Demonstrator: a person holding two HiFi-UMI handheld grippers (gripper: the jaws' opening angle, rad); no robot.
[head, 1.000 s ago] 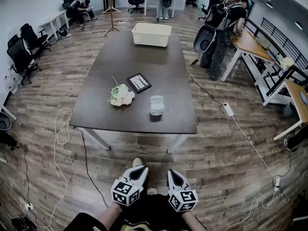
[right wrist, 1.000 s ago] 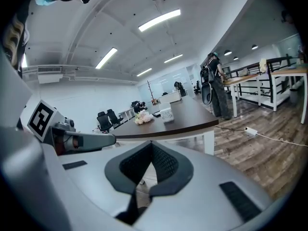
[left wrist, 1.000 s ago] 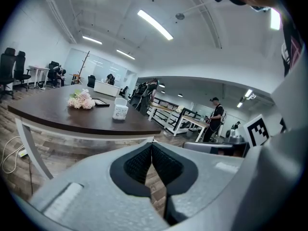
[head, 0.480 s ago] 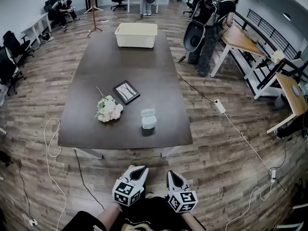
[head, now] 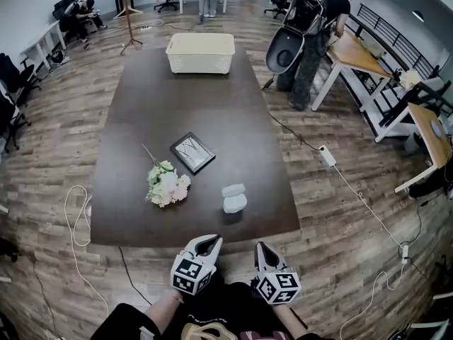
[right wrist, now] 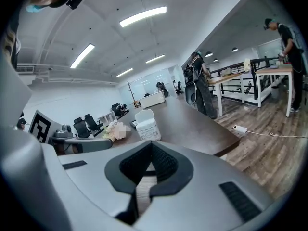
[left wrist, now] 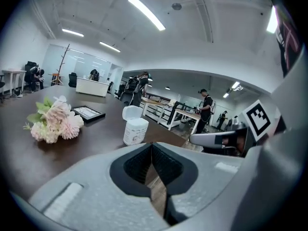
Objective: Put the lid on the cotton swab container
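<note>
A white cotton swab container stands near the front edge of the dark table, its hinged lid flipped open behind it. The same container shows in the left gripper view with its lid upright, and as the container in the right gripper view. My left gripper and right gripper are held low in front of the table's near edge, side by side, both shut with nothing between the jaws. Neither touches the container.
A bunch of pale flowers and a black picture frame lie left of the container. A cream basket stands at the table's far end. A person with a backpack stands at a desk to the right. Cables trail over the floor.
The view has drawn closer to the table: the container now sits lower and nearer to both grippers. Both grippers stayed shut and kept their place at the bottom of the view.
</note>
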